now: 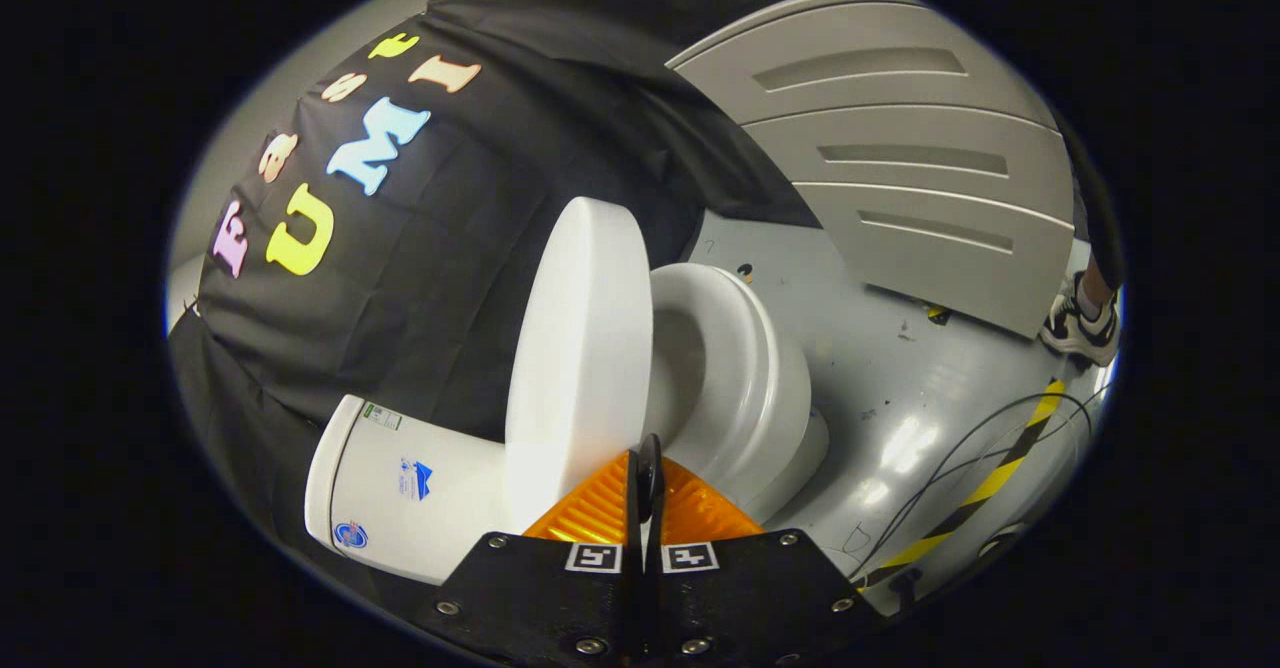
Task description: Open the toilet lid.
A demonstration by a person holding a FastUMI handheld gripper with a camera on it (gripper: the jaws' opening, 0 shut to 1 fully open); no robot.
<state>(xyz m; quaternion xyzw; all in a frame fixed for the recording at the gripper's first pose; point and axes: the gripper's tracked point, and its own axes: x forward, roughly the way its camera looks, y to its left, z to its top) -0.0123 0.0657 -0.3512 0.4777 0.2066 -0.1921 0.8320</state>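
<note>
Round white plastic toilet lid (580, 348) at frame centre, raised near upright off the white seat (740, 368). Gripper (648, 468) fingers pressed together, gripping nothing, tips at the lid's edge. Push gently toward the white tank (400, 488) until it rests, no slamming

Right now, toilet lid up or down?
Up: the lid stands raised off the seat, bowl opening exposed; closed gripper fingertips sit at its edge.

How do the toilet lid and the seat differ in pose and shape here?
The lid stands raised on edge, while the seat lies down on the bowl. The lid is a solid disc; the seat is a ring around an opening. Only the lid reaches the closed gripper, just ahead of its fingertips. Both are white.
</note>
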